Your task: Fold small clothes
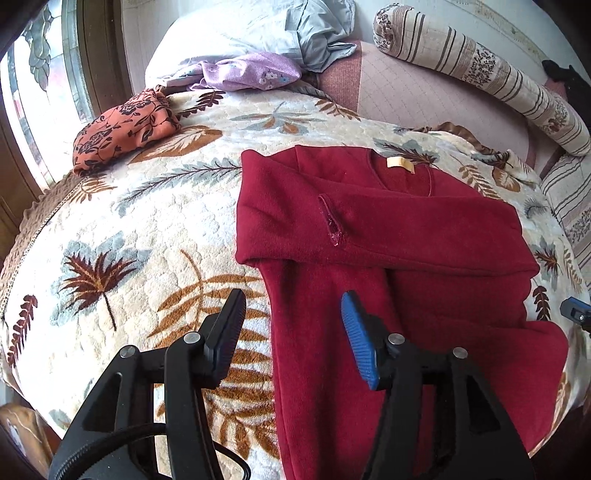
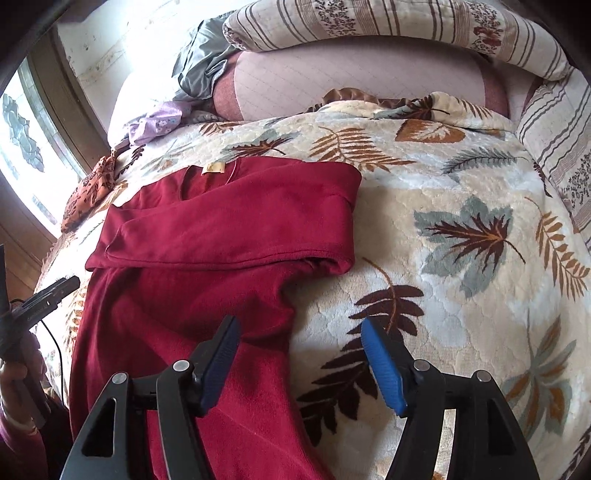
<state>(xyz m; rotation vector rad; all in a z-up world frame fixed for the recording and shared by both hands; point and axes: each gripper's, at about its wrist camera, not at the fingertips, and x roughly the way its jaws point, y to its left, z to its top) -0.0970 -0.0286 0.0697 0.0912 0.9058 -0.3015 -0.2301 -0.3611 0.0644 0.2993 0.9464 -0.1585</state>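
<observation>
A dark red long-sleeved top (image 1: 399, 236) lies flat on the leaf-patterned blanket (image 1: 147, 229), neck and yellow label (image 1: 400, 164) away from me, both sleeves folded across the chest. My left gripper (image 1: 295, 314) hovers open over the top's left edge with nothing between its fingers. The right wrist view shows the same top (image 2: 221, 236) with its right edge under my right gripper (image 2: 299, 343), which is open and empty above it. The left gripper (image 2: 55, 291) also shows at that view's left edge, held in a hand.
A folded orange floral garment (image 1: 125, 129) lies at the blanket's far left. Purple floral cloth (image 1: 251, 72) and grey-blue cloth (image 1: 317, 33) are heaped at the back. A striped bolster (image 1: 480, 74) runs along the back right, near a window (image 1: 33, 92) on the left.
</observation>
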